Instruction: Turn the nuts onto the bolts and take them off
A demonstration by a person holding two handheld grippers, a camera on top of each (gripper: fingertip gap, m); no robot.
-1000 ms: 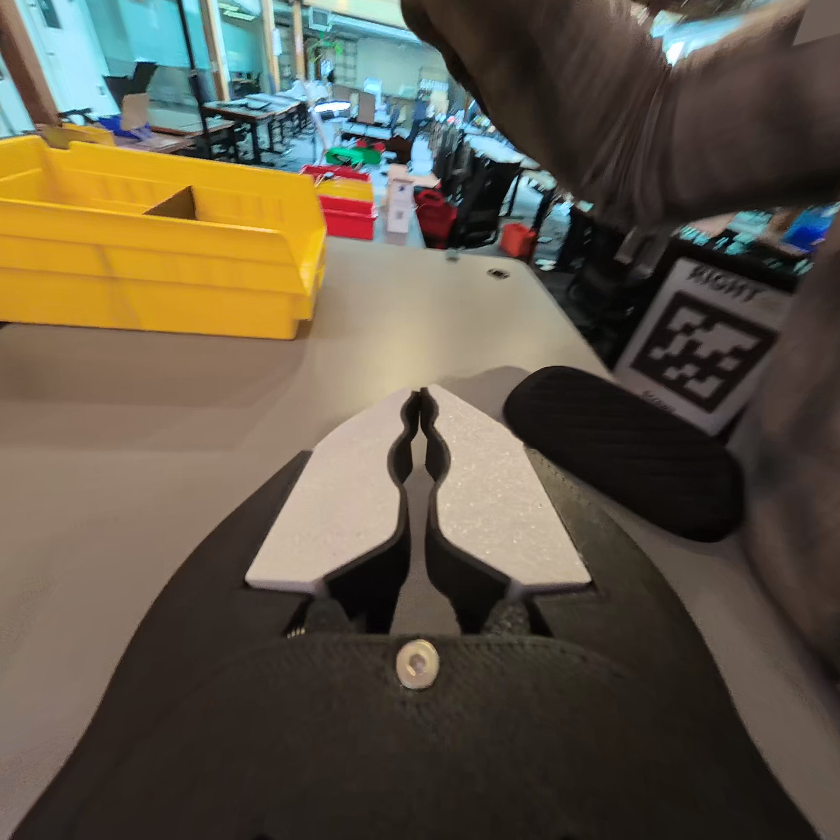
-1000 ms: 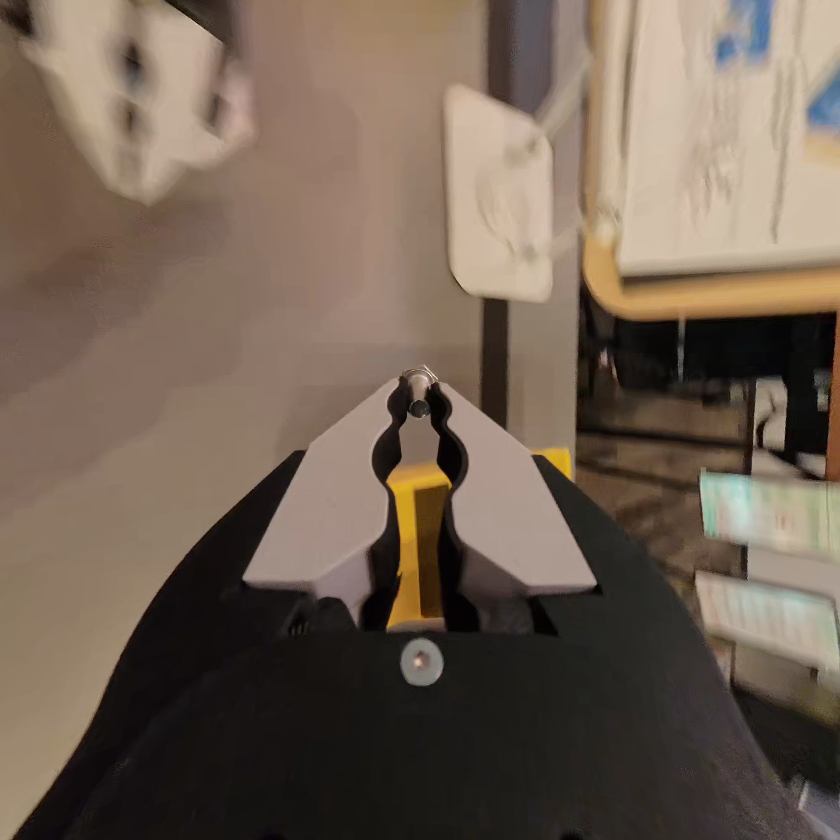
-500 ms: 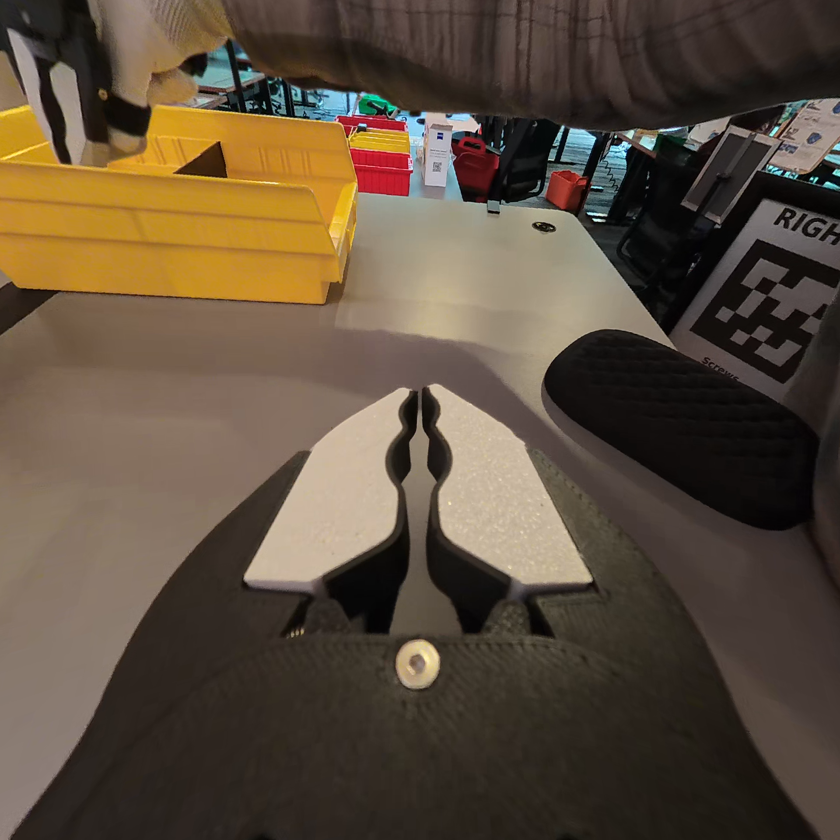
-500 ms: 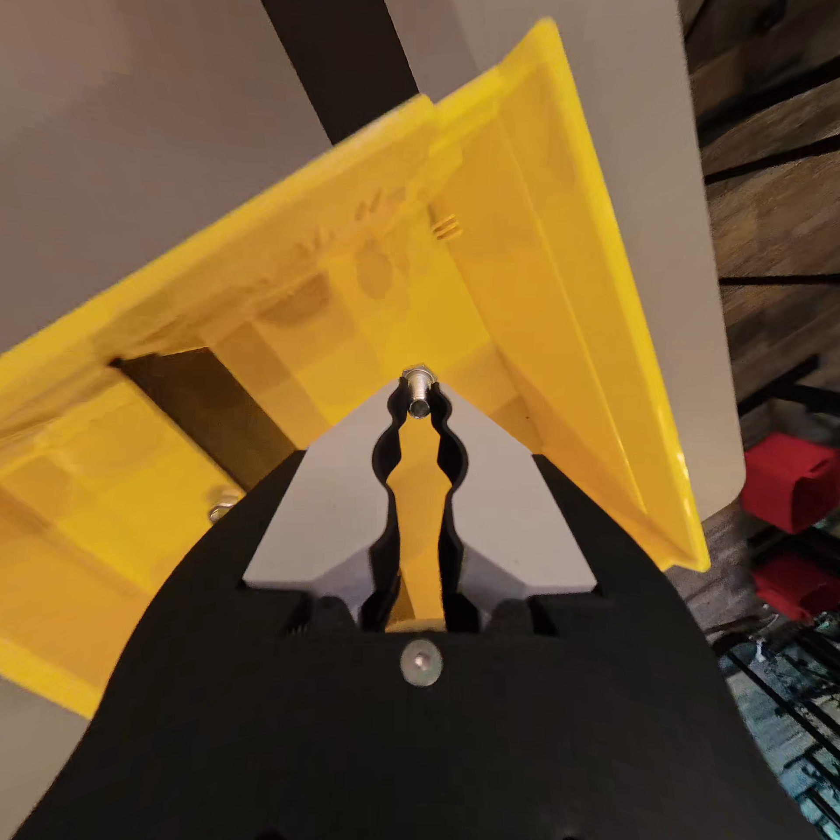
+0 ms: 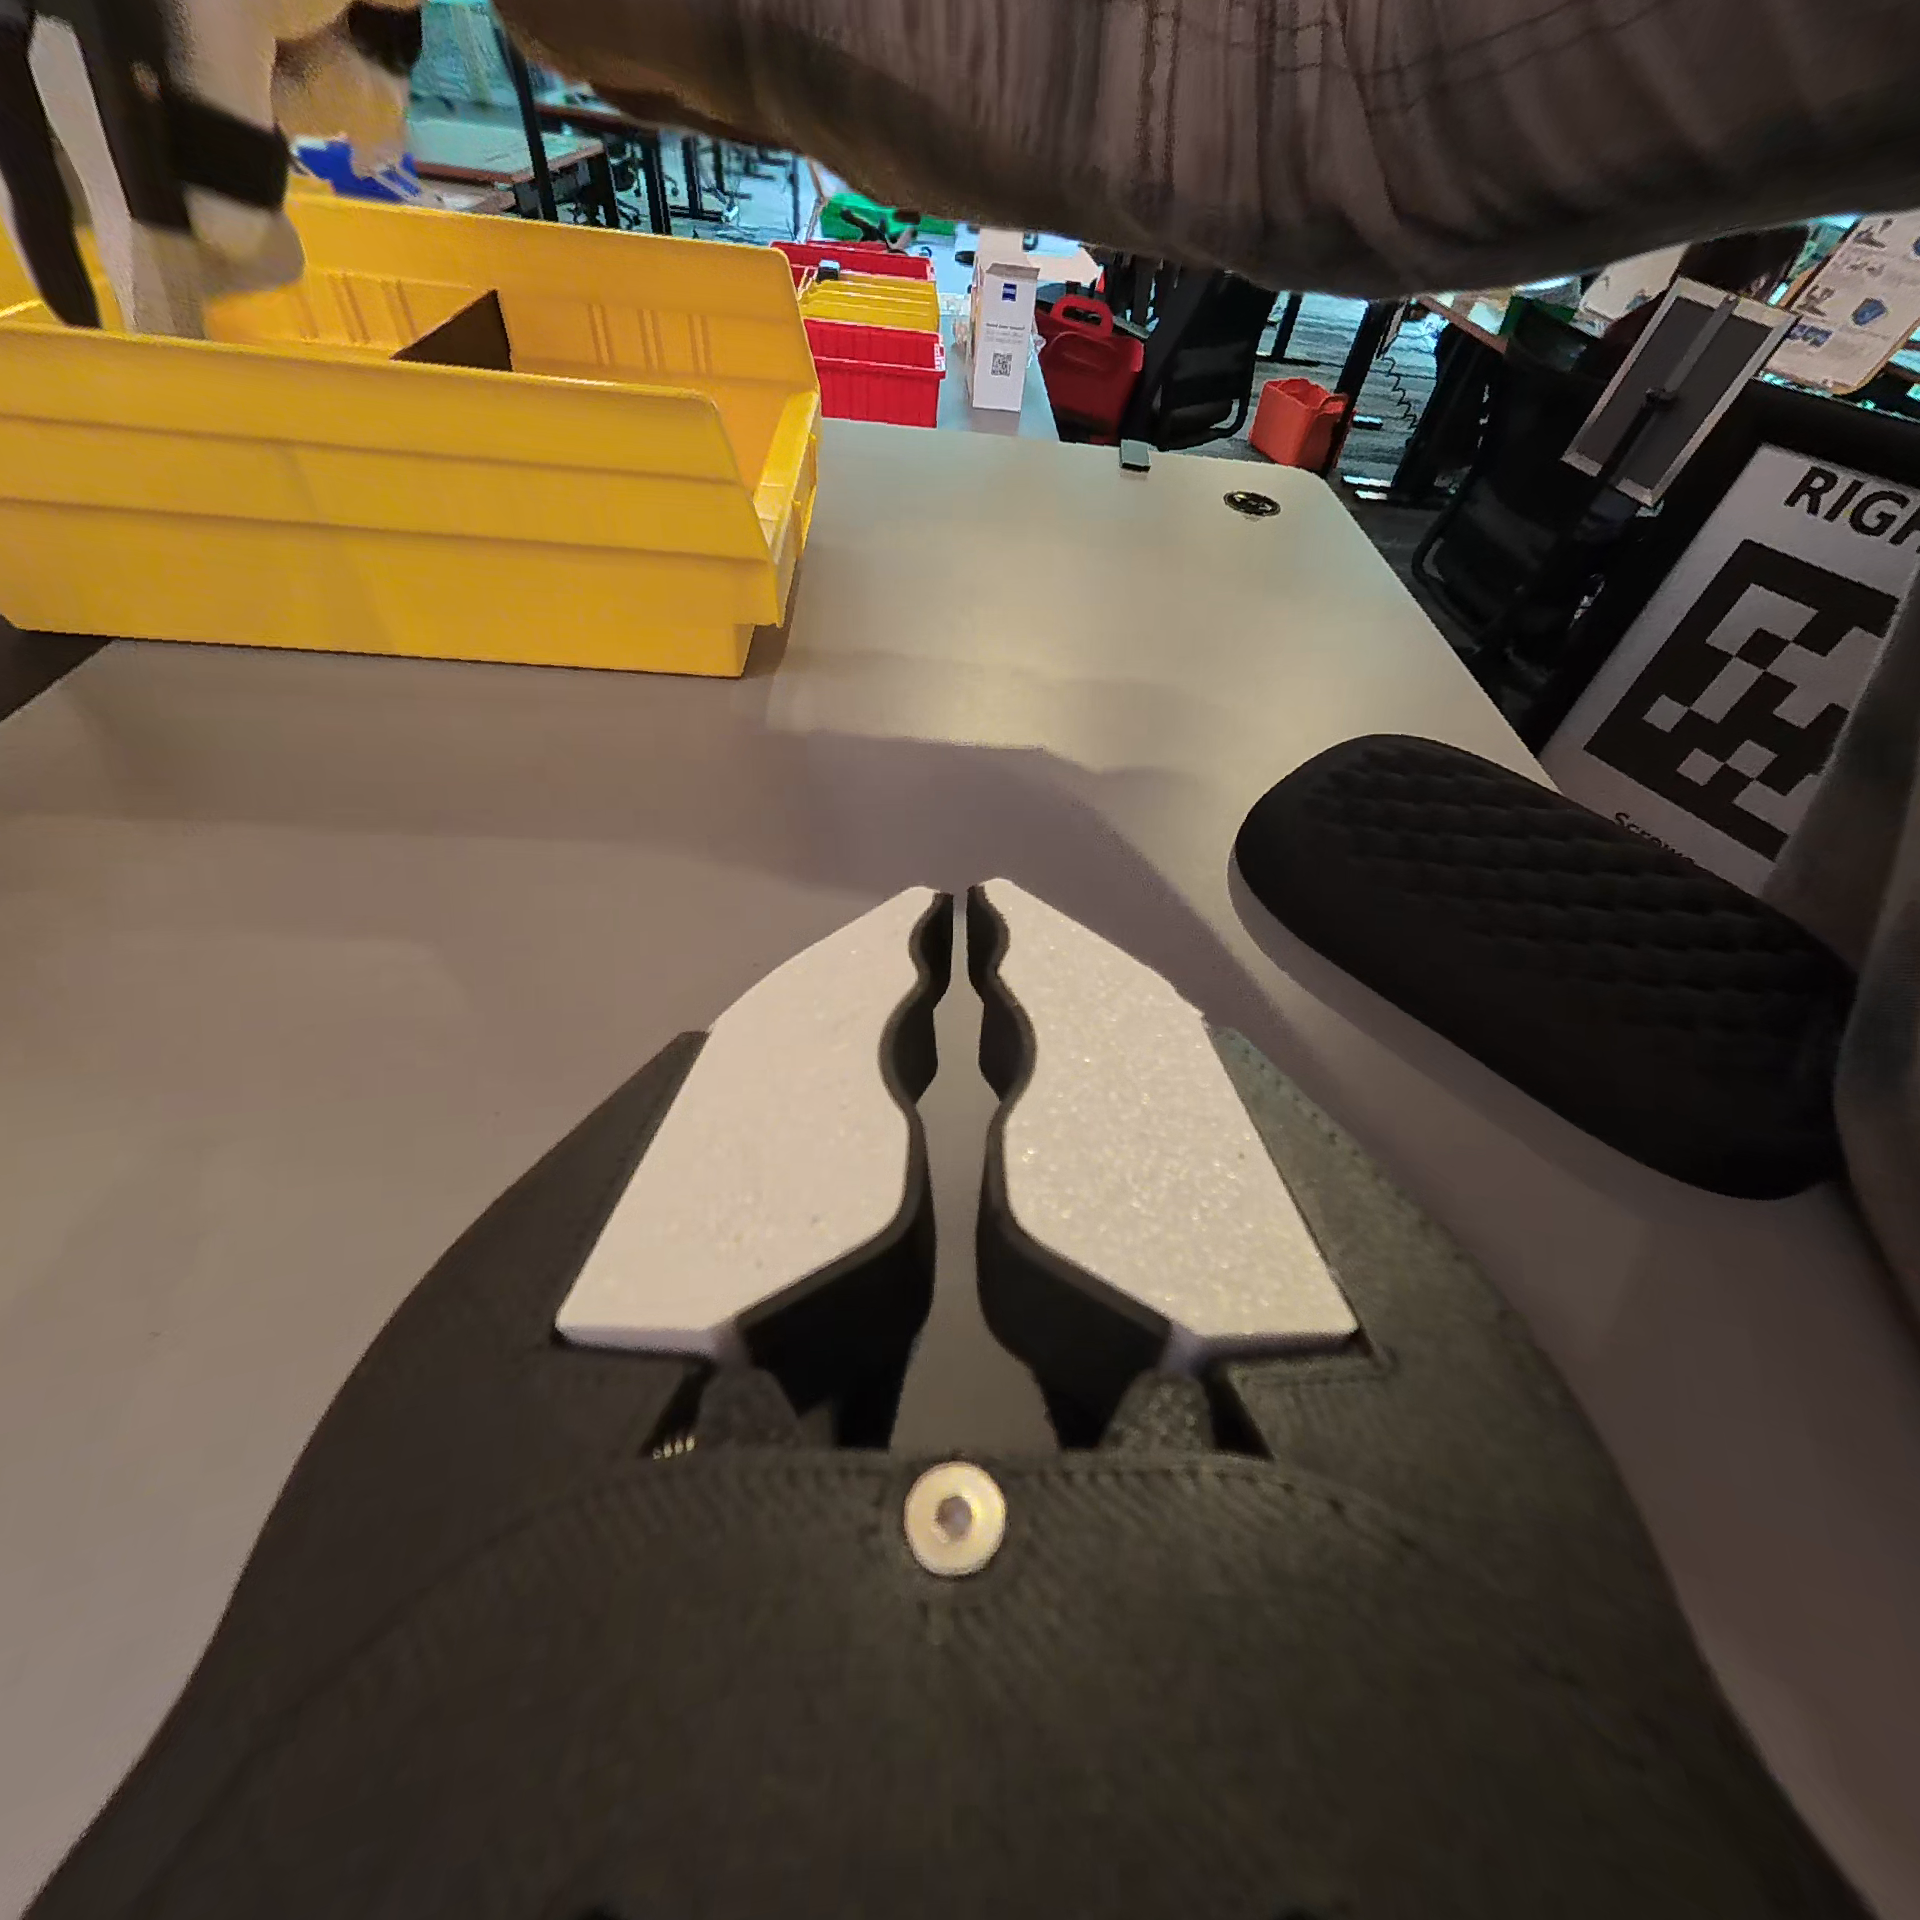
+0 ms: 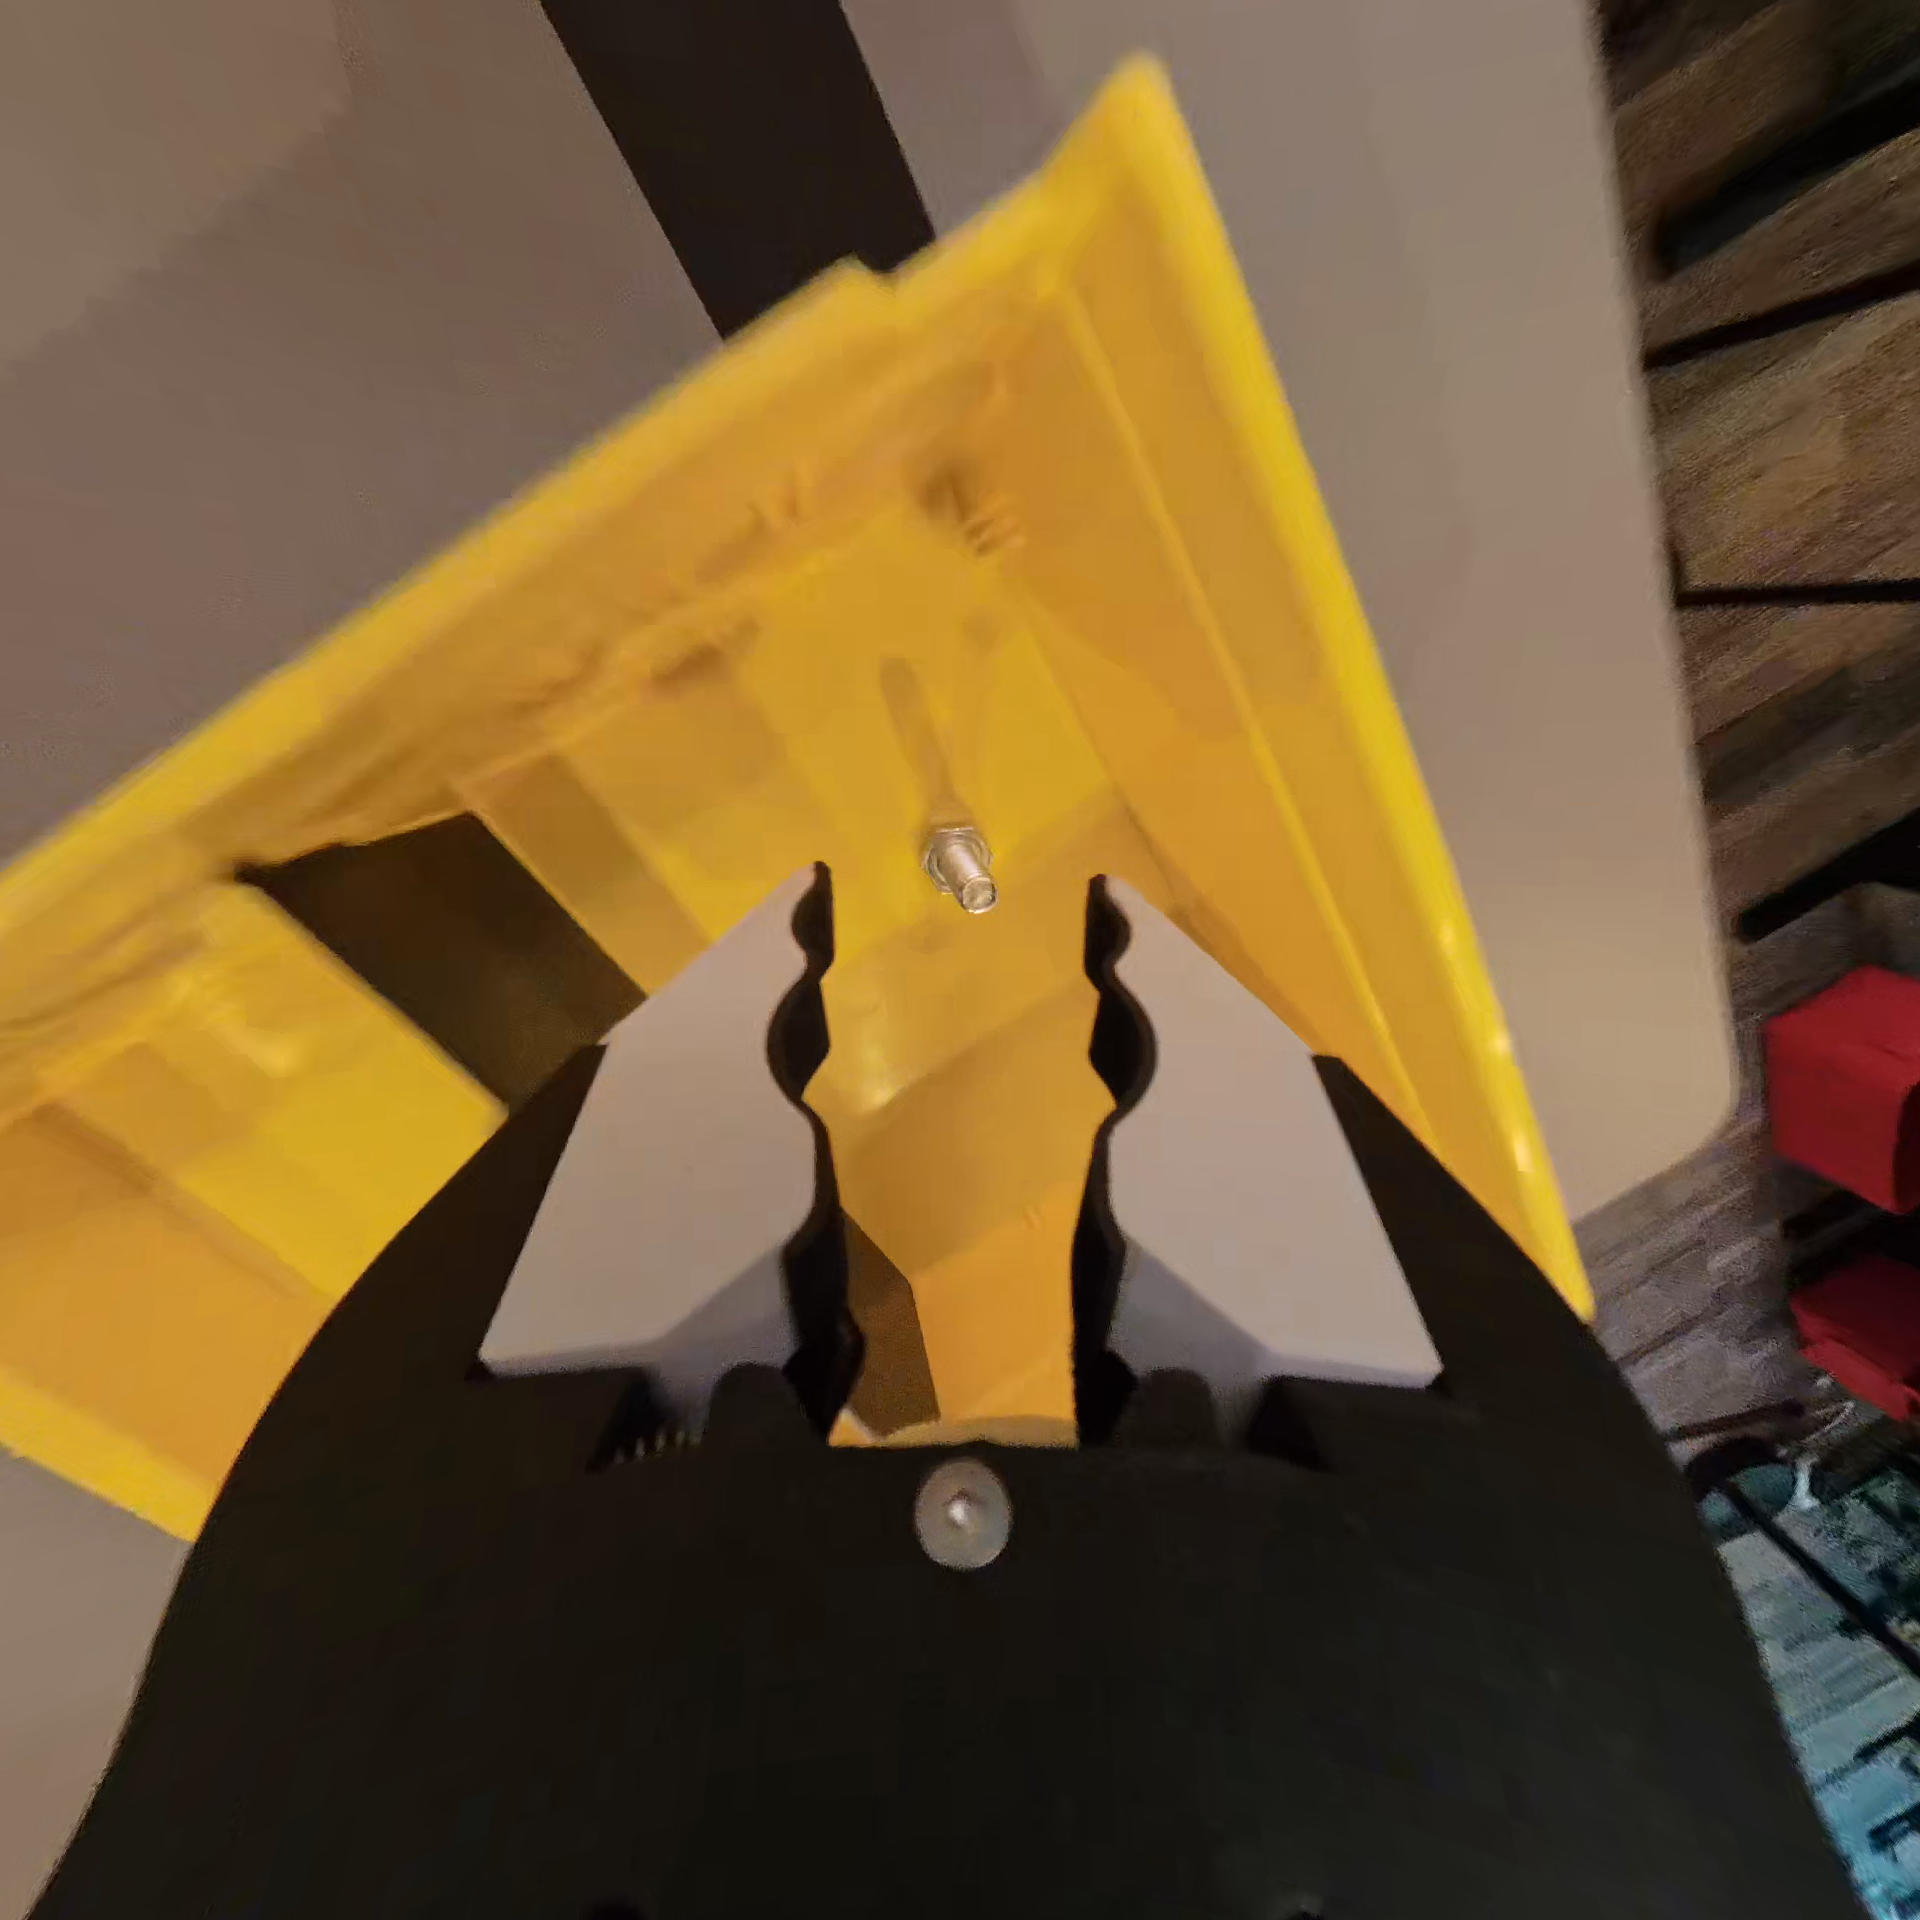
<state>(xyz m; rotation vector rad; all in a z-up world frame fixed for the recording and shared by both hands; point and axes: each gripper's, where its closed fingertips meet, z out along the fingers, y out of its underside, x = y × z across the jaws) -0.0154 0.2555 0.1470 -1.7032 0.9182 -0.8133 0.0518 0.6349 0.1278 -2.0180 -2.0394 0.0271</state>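
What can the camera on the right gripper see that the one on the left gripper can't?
Only the right wrist view looks down into the yellow bin, where a small bolt with a nut on it shows just beyond the open right gripper; whether it lies on the bin floor or is in the air I cannot tell.

Only the left wrist view shows the shut, empty left gripper, a black padded rest, a black-and-white marker board and a sleeve overhead.

Both show the yellow bin and the grey table.
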